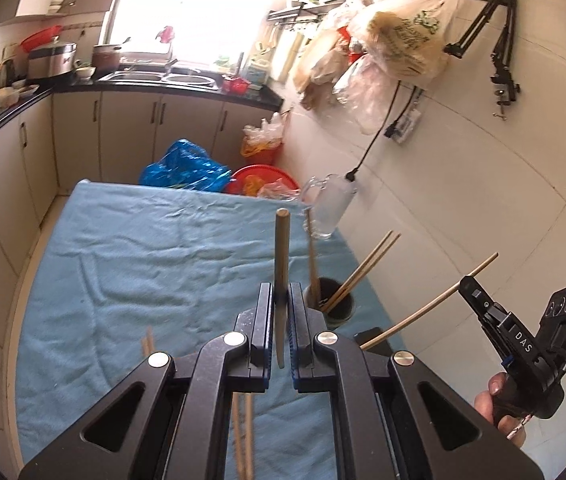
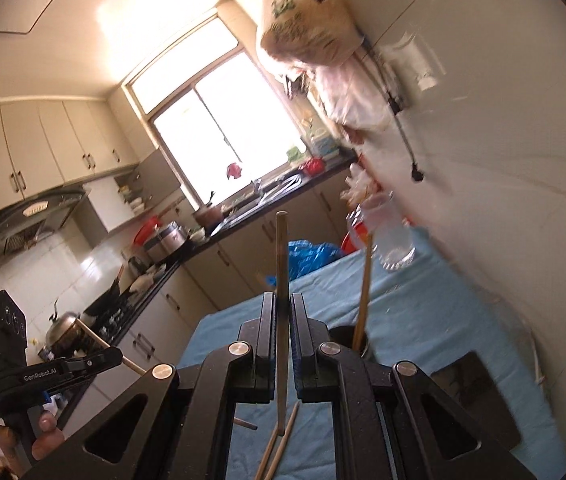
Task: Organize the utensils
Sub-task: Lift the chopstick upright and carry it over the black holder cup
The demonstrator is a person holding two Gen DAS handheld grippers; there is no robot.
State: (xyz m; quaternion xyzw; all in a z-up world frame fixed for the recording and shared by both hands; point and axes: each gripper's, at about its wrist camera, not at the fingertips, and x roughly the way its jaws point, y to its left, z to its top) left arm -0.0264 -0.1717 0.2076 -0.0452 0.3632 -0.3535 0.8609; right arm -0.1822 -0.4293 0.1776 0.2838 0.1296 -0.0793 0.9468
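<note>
- While you held a chopstick in each hand, the left gripper [image 1: 281, 300] had its fingers clamped on one chopstick [image 1: 281, 264], whose long axis ran straight out between them, away from the camera.
- Your right gripper [image 2: 281, 312] was likewise clamped on a second chopstick [image 2: 281, 280], gripped near its middle, with one end past the fingertips and the other hanging back toward the blue cloth [image 1: 123, 260] on the tabletop.
- You had the dark holder cup [image 1: 333, 300] standing near the right edge of the tabletop, by the wall, with several chopsticks already leaning in it. From the left gripper it lay just right of the fingertips, slightly beyond them; from the right gripper it was also right of the fingers and a little farther off.
- Judging by that, your left hand was nearer the cup; a tilt to bring the stick upright over the mouth seemed the coming need.
- You still had loose chopsticks [image 1: 243, 440] lying on the cloth at the near end, beneath the fingers.
- A glass mug [image 1: 329, 208] stood at the far right corner, well apart from the cup.
</note>
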